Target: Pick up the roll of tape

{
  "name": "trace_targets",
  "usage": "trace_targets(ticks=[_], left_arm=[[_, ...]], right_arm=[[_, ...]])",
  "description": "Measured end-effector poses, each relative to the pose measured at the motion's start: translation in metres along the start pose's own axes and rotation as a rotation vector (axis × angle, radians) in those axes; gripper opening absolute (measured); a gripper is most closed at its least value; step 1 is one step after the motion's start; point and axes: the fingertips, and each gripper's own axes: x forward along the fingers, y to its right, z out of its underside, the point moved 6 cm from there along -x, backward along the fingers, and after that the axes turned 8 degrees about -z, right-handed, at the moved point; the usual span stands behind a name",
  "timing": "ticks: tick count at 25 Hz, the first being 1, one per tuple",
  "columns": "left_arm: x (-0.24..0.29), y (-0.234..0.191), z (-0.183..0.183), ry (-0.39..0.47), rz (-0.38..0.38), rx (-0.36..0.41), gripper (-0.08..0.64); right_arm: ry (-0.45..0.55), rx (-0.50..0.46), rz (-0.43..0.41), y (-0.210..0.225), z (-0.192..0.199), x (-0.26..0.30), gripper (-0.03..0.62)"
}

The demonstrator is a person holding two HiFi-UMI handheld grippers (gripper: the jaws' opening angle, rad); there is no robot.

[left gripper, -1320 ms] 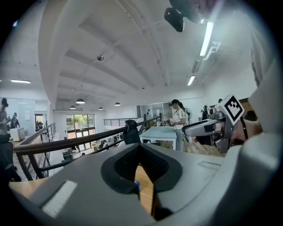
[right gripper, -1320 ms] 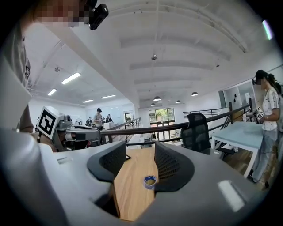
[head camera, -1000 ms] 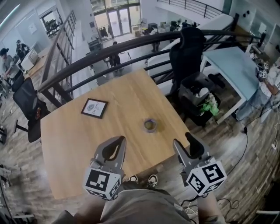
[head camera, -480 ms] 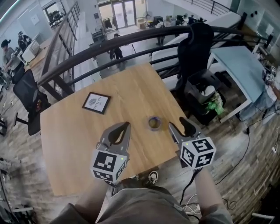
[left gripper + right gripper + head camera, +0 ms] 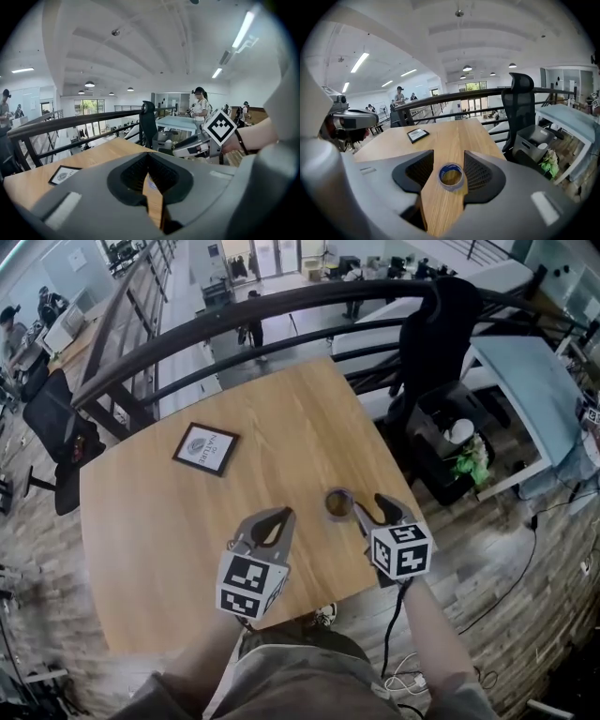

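Tape [image 5: 451, 176]: lies flat on your table [image 5: 150, 521], between the parted jaws of your right gripper [image 5: 367, 509]. Your left gripper [image 5: 279, 517]: jaws together, empty, above the table nearby.

We find no legible text. Print on small black-framed card [image 5: 204, 447], on light wooden bench [image 5: 131, 521], too small to read.

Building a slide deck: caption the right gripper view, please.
Right claw open around the roll of tape, which lies flat on the wooden table, not yet gripped.
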Motion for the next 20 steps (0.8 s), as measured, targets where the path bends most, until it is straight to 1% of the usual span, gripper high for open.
trace_targets(ticks=[8,15,18,20], left_arm=[[0.046,-0.007,0.045,-0.104,0.019,-0.04,0.002],[0.063,-0.01,0.075,-0.182,0.043,-0.093,0.002],[0.064,-0.012,0.083,-0.205,0.042,-0.104,0.002],[0.063,-0.012,0.086,-0.216,0.04,-0.1,0.002]], right_arm=[[-0.127,0.065,0.014,0.027,0.046,0.058,0.209],[-0.218,0.146,0.006,0.041,0.076,0.097,0.206],[-0.249,0.151,0.017,0.043,0.085,0.108,0.194],[-0.261,0.151,0.048,0.047,0.089,0.111,0.165]])
